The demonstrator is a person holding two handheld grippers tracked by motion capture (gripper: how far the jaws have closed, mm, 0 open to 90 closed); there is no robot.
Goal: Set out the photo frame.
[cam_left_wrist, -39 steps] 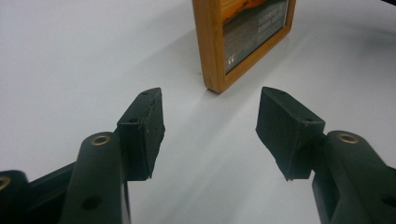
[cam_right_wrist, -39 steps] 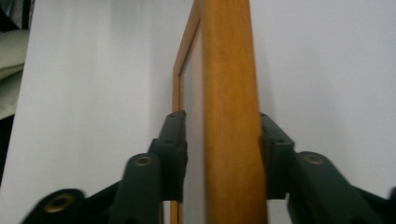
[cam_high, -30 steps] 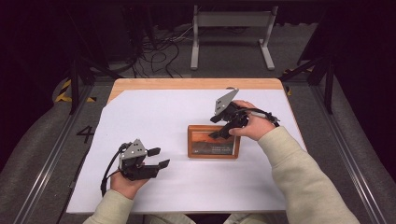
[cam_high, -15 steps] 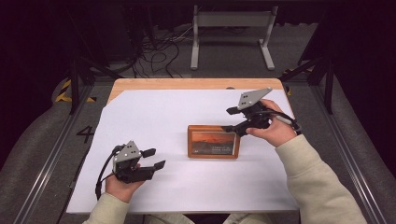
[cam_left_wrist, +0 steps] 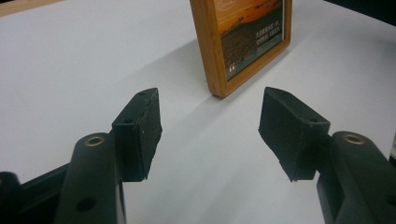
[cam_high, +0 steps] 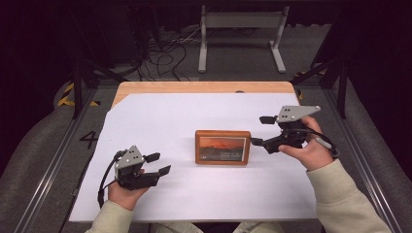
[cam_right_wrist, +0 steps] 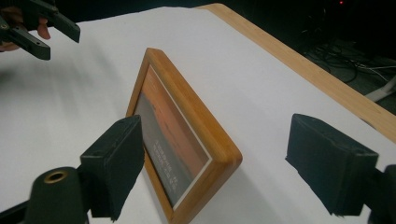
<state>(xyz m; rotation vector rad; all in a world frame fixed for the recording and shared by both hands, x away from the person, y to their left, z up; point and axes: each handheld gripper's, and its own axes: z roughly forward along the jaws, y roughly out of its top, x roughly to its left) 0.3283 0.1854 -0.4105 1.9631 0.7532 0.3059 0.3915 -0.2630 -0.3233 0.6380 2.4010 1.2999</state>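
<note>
Bare white sheet (cam_high: 194, 199) around lone frame (cam_high: 222, 147)

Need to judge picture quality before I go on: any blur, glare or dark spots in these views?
High view: white table cover evenly lit, surroundings nearly black. Left gripper view: jaws sharp, the picture frame slightly soft, casting a soft shadow. Right gripper view: near jaw pads blurred, frame's small print unreadable, no strong glare.

One readable mark: a number on the floor.
A "4" (cam_high: 89, 139) sits on the grey floor left of the counter (cam_high: 160, 87); the framed picture (cam_high: 222, 147) carries print too small to read.
</note>
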